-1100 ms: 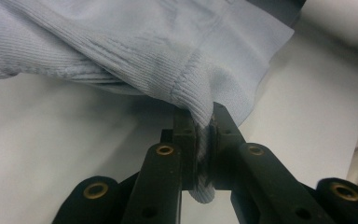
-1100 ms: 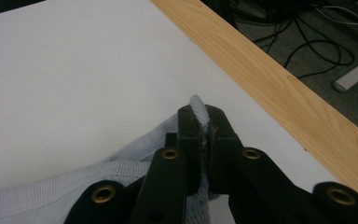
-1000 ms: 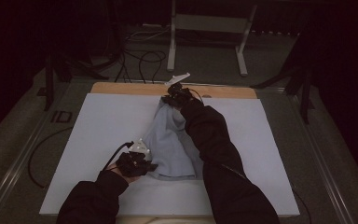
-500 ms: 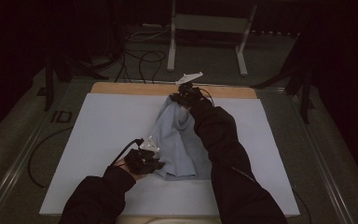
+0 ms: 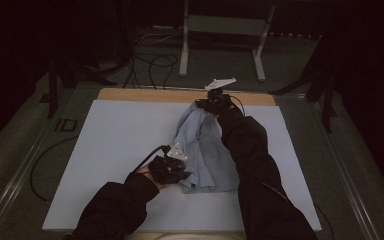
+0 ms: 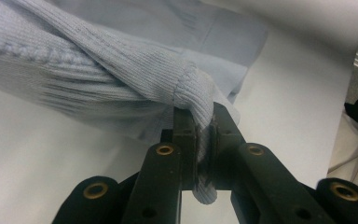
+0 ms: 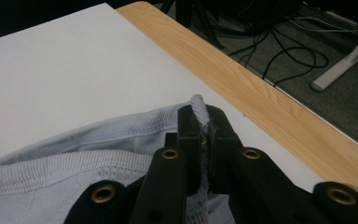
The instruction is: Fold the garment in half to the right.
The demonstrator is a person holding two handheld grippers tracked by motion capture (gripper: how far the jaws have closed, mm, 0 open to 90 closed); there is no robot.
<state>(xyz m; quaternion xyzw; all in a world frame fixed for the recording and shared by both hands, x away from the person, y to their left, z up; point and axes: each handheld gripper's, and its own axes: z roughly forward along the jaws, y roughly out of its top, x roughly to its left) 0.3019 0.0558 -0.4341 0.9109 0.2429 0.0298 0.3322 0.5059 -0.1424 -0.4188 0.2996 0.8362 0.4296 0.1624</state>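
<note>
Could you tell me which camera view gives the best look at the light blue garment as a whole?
The high view: the light blue garment lies stretched on the white table cover between the right gripper and left gripper. The left gripper view shows a ribbed edge pinched in the jaws; the right gripper view, a hem clamped likewise.

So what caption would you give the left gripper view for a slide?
Left gripper clamped on a ribbed edge of the pale blue garment over the white table.

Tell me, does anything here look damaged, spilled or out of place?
Nothing stands out. The light blue garment lies bunched and creased on the white board, pinched by the left gripper and right gripper; no tear or spill is visible.
</note>
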